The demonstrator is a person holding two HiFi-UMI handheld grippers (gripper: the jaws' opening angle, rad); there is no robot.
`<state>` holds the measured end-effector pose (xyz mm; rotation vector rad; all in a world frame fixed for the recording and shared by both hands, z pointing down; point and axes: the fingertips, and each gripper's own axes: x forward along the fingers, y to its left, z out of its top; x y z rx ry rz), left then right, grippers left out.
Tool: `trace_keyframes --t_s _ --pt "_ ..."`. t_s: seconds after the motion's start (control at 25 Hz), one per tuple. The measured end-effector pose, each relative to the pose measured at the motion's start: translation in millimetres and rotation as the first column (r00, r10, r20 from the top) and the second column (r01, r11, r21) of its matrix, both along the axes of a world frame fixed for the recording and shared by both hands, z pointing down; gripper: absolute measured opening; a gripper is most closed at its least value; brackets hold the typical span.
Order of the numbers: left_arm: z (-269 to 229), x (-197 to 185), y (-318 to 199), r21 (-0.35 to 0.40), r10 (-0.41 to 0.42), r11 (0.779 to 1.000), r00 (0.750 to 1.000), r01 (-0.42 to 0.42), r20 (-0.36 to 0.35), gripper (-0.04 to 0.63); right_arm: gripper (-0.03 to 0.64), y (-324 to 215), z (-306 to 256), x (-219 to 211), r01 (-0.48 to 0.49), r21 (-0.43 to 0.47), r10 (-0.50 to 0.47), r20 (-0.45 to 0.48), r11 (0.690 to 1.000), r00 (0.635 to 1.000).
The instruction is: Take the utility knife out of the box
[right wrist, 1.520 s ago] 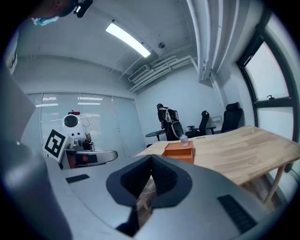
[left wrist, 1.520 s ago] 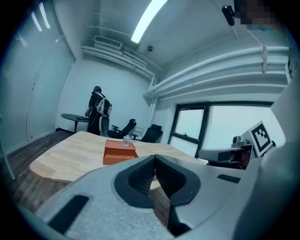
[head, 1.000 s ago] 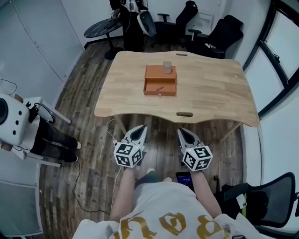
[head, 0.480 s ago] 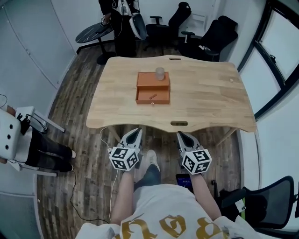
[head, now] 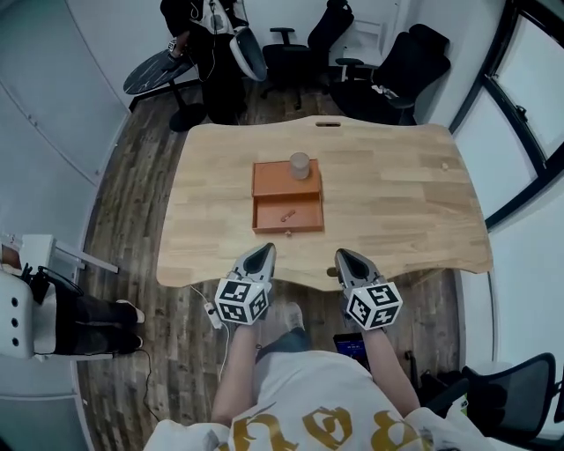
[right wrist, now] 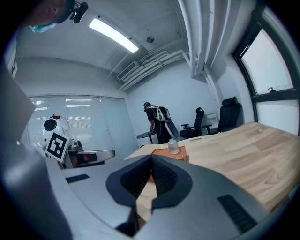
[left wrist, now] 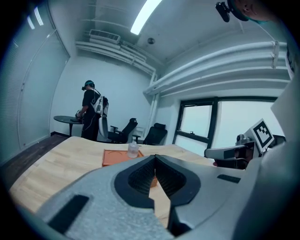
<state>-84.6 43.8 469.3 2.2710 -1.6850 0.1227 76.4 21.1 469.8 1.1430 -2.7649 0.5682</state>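
An orange box [head: 287, 181] stands in the middle of the wooden table [head: 397, 211]. Its drawer is pulled out toward me, and a small orange utility knife [head: 287, 214] lies inside. A clear bottle [head: 300, 165] stands on the box's top. My left gripper [head: 263, 253] and right gripper [head: 342, 256] hover side by side at the table's near edge, both shut and empty, well short of the box. In the left gripper view the box [left wrist: 117, 156] and bottle [left wrist: 133, 149] show just beyond the closed jaws; in the right gripper view the box [right wrist: 164, 152] lies ahead as well.
A person [head: 207, 26] stands by a round dark table [head: 159, 70] beyond the far side. Black office chairs [head: 397, 62] line the back. White equipment [head: 22, 308] stands on the floor at the left, and a cable [head: 211, 308] lies under the table's near edge.
Both grippers have advanced together from over the floor to the table's near edge. The table and box now sit closer and lower in the head view.
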Motion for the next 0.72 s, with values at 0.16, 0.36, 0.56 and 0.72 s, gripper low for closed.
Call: trace_keyframes --t_s 0.16,0.36,0.56,0.72 --pt "4.8 -23.2 -52.1 -0.010 0.017 1.000 1.000 -0.017 0.002 0.009 0.011 -47.4 5.5 -24.0 -0.020 -0.005 0.020 -0.023 1.000 1.000" --pt "7.8 -46.1 -105.8 0.000 0.035 0.999 0.999 -0.035 -0.013 0.009 0.011 -94.4 14.9 -40.7 -0.077 -0.013 0.076 -0.058 0.997 0.995" --pt "13.7 -58.1 -132.0 -0.012 0.051 0.999 0.998 -0.051 -0.028 0.009 0.011 -114.2 25.4 -46.6 -0.116 -0.044 0.113 -0.067 0.992 0.991" --pt "15.9 -62.1 -146.2 -0.013 0.060 0.998 0.998 -0.060 -0.023 0.009 0.011 -122.9 24.0 -44.7 -0.141 -0.038 0.138 -0.068 0.989 0.988"
